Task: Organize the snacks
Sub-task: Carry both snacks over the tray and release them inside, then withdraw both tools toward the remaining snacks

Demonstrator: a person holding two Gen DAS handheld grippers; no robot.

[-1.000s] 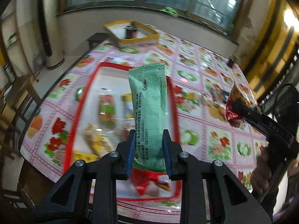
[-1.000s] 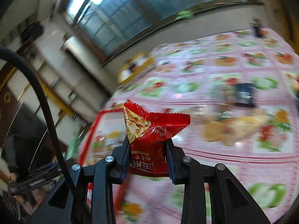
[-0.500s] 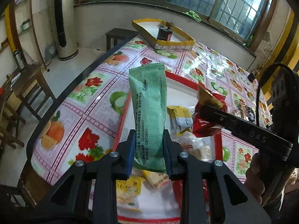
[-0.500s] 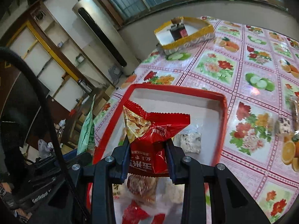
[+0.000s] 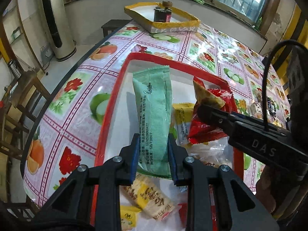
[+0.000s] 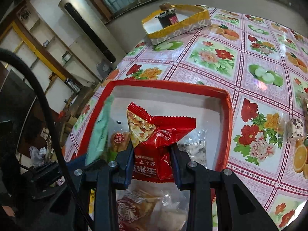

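My left gripper [image 5: 153,155] is shut on a long green snack packet [image 5: 153,115] and holds it upright over the red-rimmed white tray [image 5: 107,115]. My right gripper [image 6: 152,163] is shut on a red snack packet [image 6: 156,142] above the same tray [image 6: 224,127]. In the left wrist view the right gripper [image 5: 207,112] reaches in from the right with the red packet [image 5: 207,130]. The green packet also shows at the left of the right wrist view [image 6: 100,134]. Several wrapped snacks [image 5: 152,202] lie in the tray.
A yellow-rimmed tray [image 5: 173,26] with a dark can [image 5: 162,14] stands at the table's far end. Loose snacks [image 6: 295,129] lie on the floral tablecloth right of the red tray. The table edge [image 5: 57,88] curves at left, with wooden chairs beyond.
Both grippers have come down closer over the red tray with their packets still held. The right gripper swung in from the right of the table to beside the left one.
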